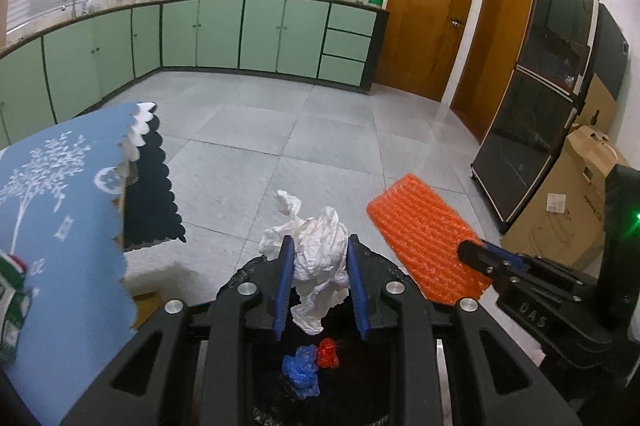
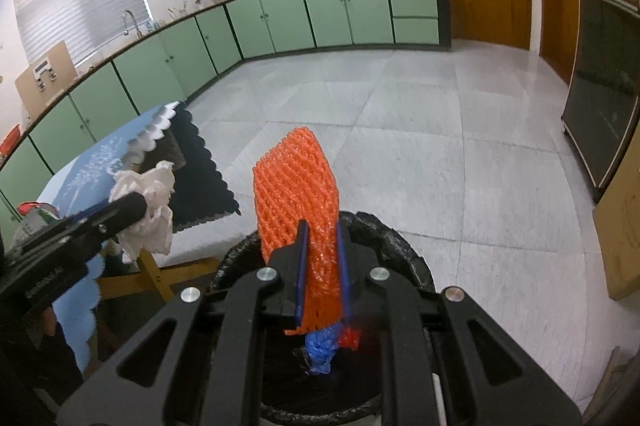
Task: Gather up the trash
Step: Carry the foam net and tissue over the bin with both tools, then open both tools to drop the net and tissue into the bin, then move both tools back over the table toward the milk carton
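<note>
Only the right wrist view shows the bin (image 2: 404, 246) rim, lined in black. Left tongs (image 1: 320, 250) are clamped on crumpled white paper (image 1: 320, 258), held above the blue scrap (image 1: 302, 370) and red scrap (image 1: 329, 352) in the bin. Right tongs (image 2: 322, 230) are clamped on the orange foam net (image 2: 296, 182), which stands up beyond the fingertips, over the bin. Left view: right tongs body reads "DAS".

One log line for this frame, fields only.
left gripper: shut on white tissue | right gripper: shut on orange foam net | both above black-lined bin | bin holds blue and red scraps
</note>
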{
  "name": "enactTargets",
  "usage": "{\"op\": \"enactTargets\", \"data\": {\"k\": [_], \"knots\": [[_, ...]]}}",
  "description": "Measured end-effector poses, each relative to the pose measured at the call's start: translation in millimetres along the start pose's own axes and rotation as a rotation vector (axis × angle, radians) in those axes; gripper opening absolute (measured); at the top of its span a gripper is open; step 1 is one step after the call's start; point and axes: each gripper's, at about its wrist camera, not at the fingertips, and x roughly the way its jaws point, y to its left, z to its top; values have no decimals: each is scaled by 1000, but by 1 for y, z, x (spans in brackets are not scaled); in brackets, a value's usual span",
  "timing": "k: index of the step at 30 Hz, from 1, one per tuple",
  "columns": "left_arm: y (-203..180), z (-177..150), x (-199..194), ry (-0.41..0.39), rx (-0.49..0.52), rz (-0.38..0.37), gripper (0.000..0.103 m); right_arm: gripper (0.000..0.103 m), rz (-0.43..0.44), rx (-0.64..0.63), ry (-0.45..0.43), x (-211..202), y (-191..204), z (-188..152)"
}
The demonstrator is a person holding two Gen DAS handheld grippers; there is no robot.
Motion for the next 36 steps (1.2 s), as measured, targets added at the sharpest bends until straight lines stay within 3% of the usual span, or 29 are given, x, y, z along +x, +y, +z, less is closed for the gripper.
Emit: {"op": "enactTargets", "data": {"k": [5,8,9,12,14,16,19,26,36], "knots": [[-2,0,14,21,-2,-15,33,19,-10,22,20,14,-8,-1],[-2,2,15,19,-6,-25,49,32,-17,38,21,18,-16,1],[-2,3,14,16,-10,-31,51,39,-17,42,20,19,-17,2],[-1,4,12,13,-14,-27,54,45,-23,50,9,16,-19,2],[1,6,8,7,-20,-23,55,53,-30,50,-1,12,-19,3],[6,8,-2,-15,-24,-9,59,72,-43,44,-25,4,-16,4],[15,13,-20,-51,-24,23,62,87,-57,32,-63,-9,-10,7],[55,17,-81,-133,-72,112,70,93,4,21,-105,-37,24,16],[124,-9,-171,-201,-137,291,78,98,123,-75,-144,-55,119,21]]}}
